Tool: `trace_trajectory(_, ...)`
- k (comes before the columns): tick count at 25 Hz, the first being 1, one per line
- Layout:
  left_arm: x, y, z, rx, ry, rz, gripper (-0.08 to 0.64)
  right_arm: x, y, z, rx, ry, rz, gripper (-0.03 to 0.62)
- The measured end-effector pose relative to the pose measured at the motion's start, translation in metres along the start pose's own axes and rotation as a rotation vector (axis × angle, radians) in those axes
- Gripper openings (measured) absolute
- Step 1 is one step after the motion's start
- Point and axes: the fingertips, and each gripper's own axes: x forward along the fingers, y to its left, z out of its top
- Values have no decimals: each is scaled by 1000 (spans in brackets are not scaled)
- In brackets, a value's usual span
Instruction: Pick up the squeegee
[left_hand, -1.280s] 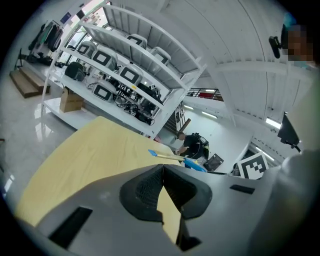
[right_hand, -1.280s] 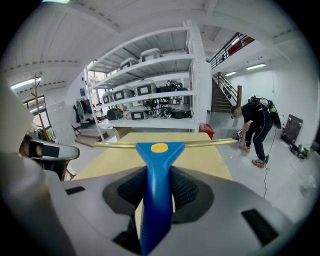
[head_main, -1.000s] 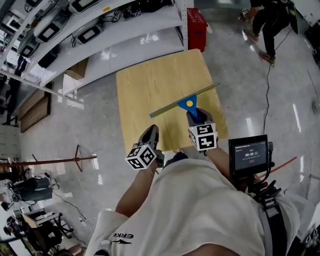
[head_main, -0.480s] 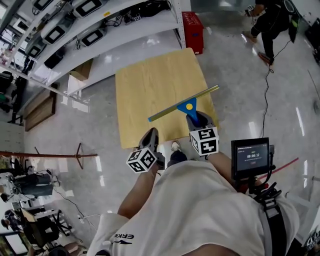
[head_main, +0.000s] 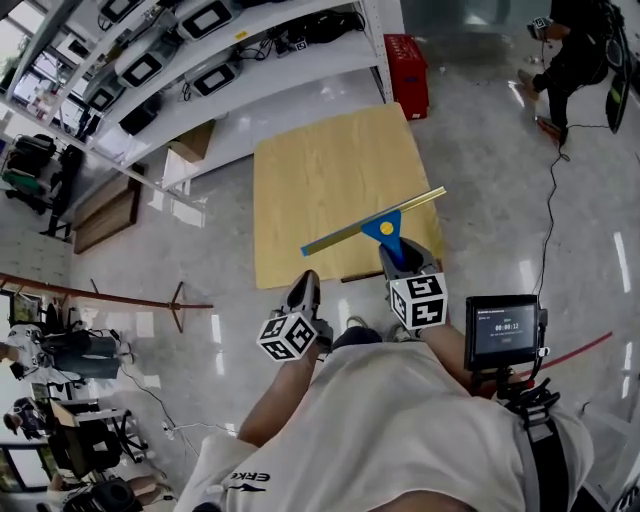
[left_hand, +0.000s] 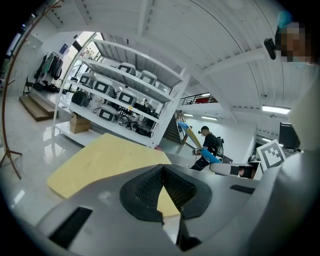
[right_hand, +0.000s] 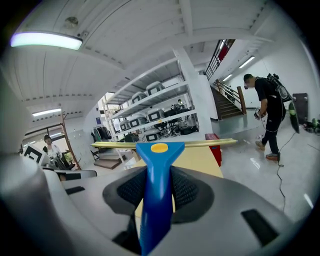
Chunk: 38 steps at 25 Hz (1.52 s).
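The squeegee (head_main: 378, 224) has a blue handle (right_hand: 156, 190) and a long yellow-green blade (right_hand: 200, 143). It hangs in the air over the near edge of the wooden table (head_main: 320, 180). My right gripper (head_main: 400, 258) is shut on the blue handle, with the blade lying crosswise ahead of the jaws. My left gripper (head_main: 303, 293) is off the table's near edge, to the left of the right one. Its jaws (left_hand: 162, 187) are shut with nothing between them.
White shelving (head_main: 250, 60) with equipment stands beyond the table, and a red crate (head_main: 408, 58) sits at its end. A person (head_main: 575, 55) stands on the shiny floor at the far right, with a cable (head_main: 548, 230) trailing. A cardboard box (head_main: 190, 142) sits under the shelf.
Both grippers have drawn back from the table toward me, the right one carrying the squeegee a little higher. The table top now lies bare beyond the blade.
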Motion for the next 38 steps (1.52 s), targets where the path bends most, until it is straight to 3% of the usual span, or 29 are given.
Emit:
trace_trajectory(9, 19, 2, 22, 25, -49, -87, 5, 11, 1, 13, -1, -45, -31, 130)
trace_trajectory(14, -54, -16, 13, 40, -45, -143, 5, -60, 47, -3, -5, -46, -71, 130)
trace_trajectory(19, -83, -5, 8, 37, -38, -180, 5, -81, 78, -18, -1, -43, -108, 130)
trace_trajectory(24, -152, 14, -11, 42, -41, -221, 5, -129, 139, -55, -8, -57, -155, 130)
trace_trajectory(38, -132, 18, -2, 20, -70, -250, 5, -128, 133, -49, -22, -72, -200, 130)
